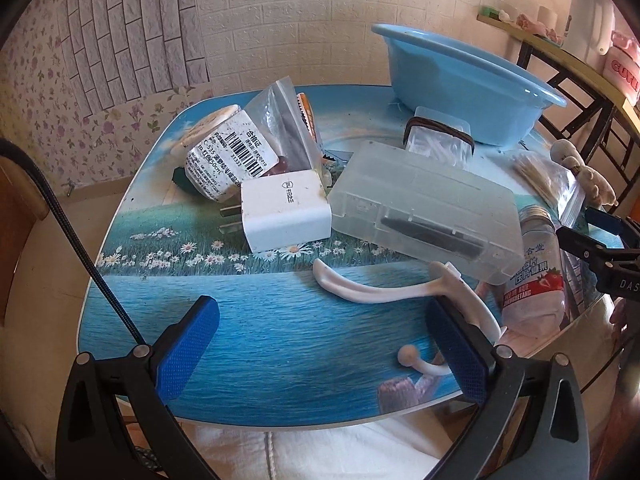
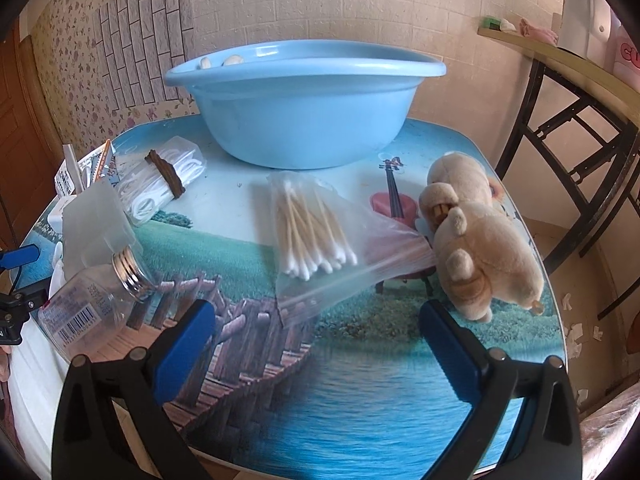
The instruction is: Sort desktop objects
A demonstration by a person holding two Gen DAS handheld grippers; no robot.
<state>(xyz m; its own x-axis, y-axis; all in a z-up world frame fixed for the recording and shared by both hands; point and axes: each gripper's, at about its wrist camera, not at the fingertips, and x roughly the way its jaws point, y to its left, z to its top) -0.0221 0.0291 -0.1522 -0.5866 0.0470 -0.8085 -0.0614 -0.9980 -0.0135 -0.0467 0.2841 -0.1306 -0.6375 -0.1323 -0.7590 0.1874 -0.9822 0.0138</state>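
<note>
Desktop objects are lying scattered on our bench (image 2: 360,400): charger (image 1: 286,210), clear case (image 1: 424,216), bottle (image 2: 92,304), swab bag (image 2: 320,236), plush toy (image 2: 480,240), in front of the blue basin (image 2: 304,112). We are holding both left gripper (image 1: 320,356) and right gripper (image 2: 316,356) with fingers spread, gripping nothing.

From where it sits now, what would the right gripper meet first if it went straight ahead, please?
Probably the bag of cotton swabs: it lies ahead of the open right gripper, in front of the blue basin. Depth is uncertain.
</note>
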